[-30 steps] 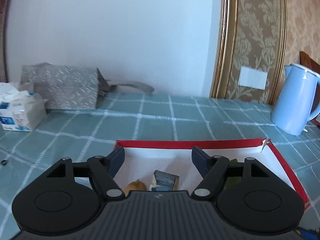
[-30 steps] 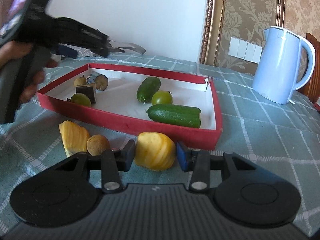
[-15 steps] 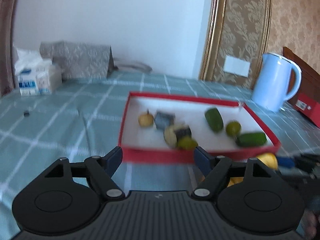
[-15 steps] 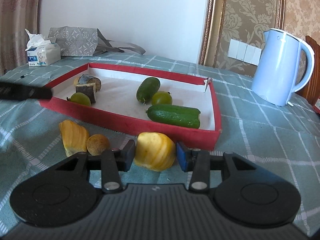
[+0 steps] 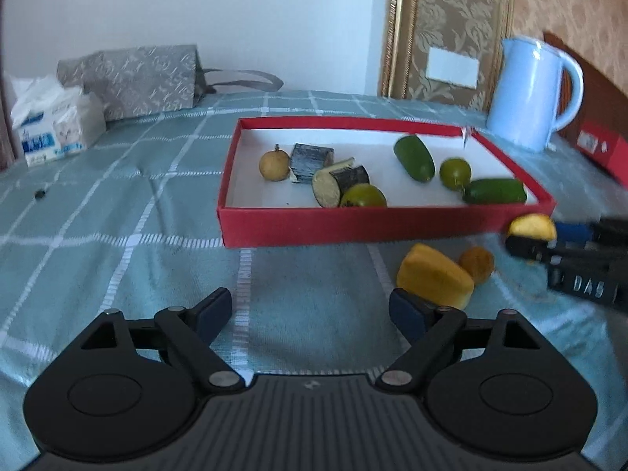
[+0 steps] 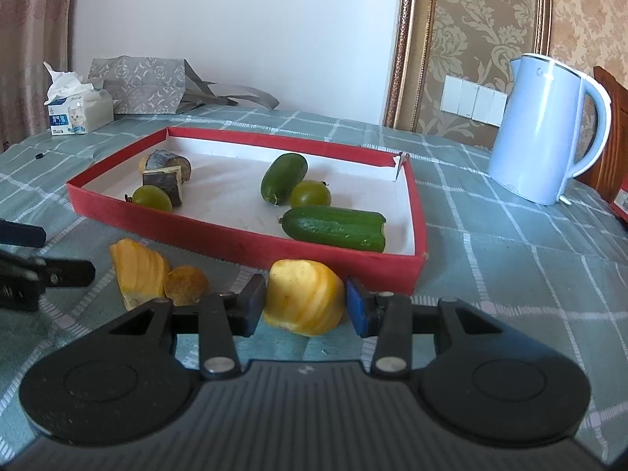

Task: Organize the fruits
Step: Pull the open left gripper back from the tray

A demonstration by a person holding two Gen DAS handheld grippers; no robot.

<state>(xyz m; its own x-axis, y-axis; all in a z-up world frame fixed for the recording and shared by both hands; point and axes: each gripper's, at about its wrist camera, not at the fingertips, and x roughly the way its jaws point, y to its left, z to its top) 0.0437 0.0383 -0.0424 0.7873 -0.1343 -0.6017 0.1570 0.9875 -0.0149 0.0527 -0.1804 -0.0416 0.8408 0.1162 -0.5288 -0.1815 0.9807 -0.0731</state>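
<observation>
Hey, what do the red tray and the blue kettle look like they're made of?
Red tray: probably matte cardboard, judging by its thin folded walls and a torn white corner. Blue kettle: likely smooth plastic or painted metal, since it shows a soft sheen.

cukes (image 6: 333,227) in tray (image 6: 243,241), kettle (image 6: 545,129) behind
</observation>
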